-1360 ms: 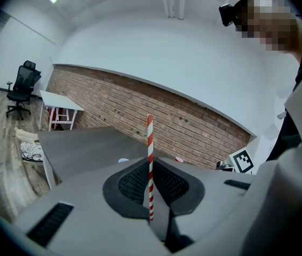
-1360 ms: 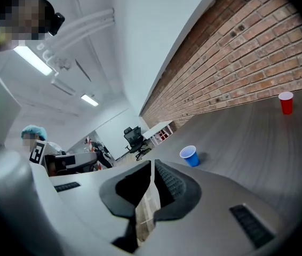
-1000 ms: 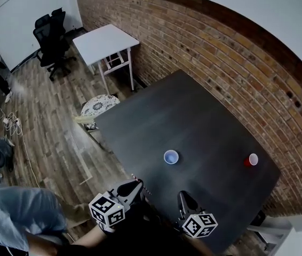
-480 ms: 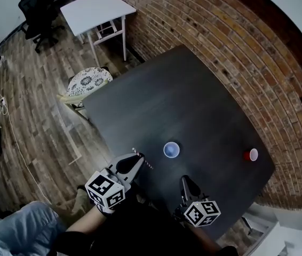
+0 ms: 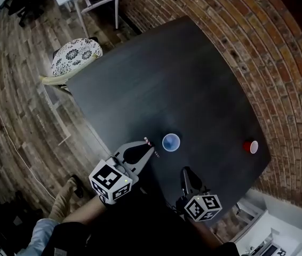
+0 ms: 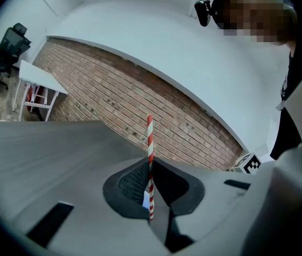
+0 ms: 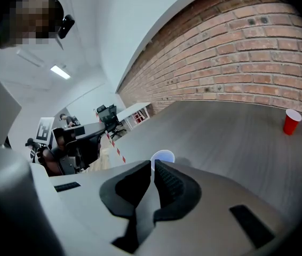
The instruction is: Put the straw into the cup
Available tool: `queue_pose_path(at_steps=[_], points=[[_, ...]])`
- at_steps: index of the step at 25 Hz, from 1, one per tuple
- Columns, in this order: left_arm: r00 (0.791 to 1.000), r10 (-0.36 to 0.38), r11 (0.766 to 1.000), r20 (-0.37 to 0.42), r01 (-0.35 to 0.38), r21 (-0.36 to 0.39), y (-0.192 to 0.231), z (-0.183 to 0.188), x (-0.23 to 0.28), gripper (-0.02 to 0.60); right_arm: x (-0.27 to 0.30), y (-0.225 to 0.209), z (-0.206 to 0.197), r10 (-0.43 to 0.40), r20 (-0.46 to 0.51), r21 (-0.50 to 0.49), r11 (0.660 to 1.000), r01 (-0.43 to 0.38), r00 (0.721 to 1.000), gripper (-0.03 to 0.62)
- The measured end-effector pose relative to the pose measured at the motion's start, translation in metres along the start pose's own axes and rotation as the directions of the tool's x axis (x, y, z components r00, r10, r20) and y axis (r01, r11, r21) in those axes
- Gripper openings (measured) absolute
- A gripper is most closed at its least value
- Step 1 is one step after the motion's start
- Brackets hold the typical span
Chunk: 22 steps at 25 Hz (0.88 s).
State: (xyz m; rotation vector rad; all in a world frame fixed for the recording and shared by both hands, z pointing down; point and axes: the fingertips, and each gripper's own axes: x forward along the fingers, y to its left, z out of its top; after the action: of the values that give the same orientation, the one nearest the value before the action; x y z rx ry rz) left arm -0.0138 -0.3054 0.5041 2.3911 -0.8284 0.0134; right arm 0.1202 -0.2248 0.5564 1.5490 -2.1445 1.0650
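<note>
The left gripper (image 6: 150, 163) is pinching the red-and-white straw (image 6: 150, 137) upright, and its own jaws are hiding nearly all of the blue cup (image 5: 171, 142). The head view is showing the straw just beside that cup, outside it. The right gripper (image 7: 152, 164) is sitting closed, empty.

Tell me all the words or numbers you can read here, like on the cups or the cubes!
None: no words or numbers can be read.
The cubes on the left gripper and right gripper carry only black-and-white square patterns.
The blue cup, the red cup and the striped straw show no print.
</note>
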Motion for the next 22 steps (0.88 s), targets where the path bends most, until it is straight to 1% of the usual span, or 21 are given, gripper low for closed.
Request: queue_pose_path(at_steps=[5, 10, 13, 17, 22], points=[[0.997, -0.059, 0.998, -0.046, 0.060, 0.018, 0.003, -0.007, 0.026, 0.034, 0.014, -0.010, 0.004, -0.039, -0.015, 0.023, 0.999, 0.039, 0.999, 0.044], [0.994, -0.095, 0.993, -0.062, 0.099, 0.062, 0.007, -0.008, 0.048, 0.034, 0.028, -0.009, 0.003, -0.049, -0.037, 0.031, 0.998, 0.050, 0.998, 0.044], [0.992, -0.105, 0.990, -0.070, 0.111, 0.090, 0.011, -0.009, 0.064, 0.034, 0.033, -0.007, 0.003, -0.044, -0.044, 0.024, 0.999, 0.046, 0.998, 0.044], [0.988, -0.115, 0.984, -0.100, 0.127, 0.125, 0.016, -0.019, 0.082, 0.034, 0.036, -0.005, 0.001, -0.039, -0.044, 0.021, 0.999, 0.040, 0.998, 0.044], [0.984, -0.098, 0.981, -0.146, 0.121, 0.153, 0.022, -0.040, 0.096, 0.035, 0.032, -0.007, 0.000, -0.057, -0.043, 0.038, 0.998, 0.059, 0.997, 0.044]])
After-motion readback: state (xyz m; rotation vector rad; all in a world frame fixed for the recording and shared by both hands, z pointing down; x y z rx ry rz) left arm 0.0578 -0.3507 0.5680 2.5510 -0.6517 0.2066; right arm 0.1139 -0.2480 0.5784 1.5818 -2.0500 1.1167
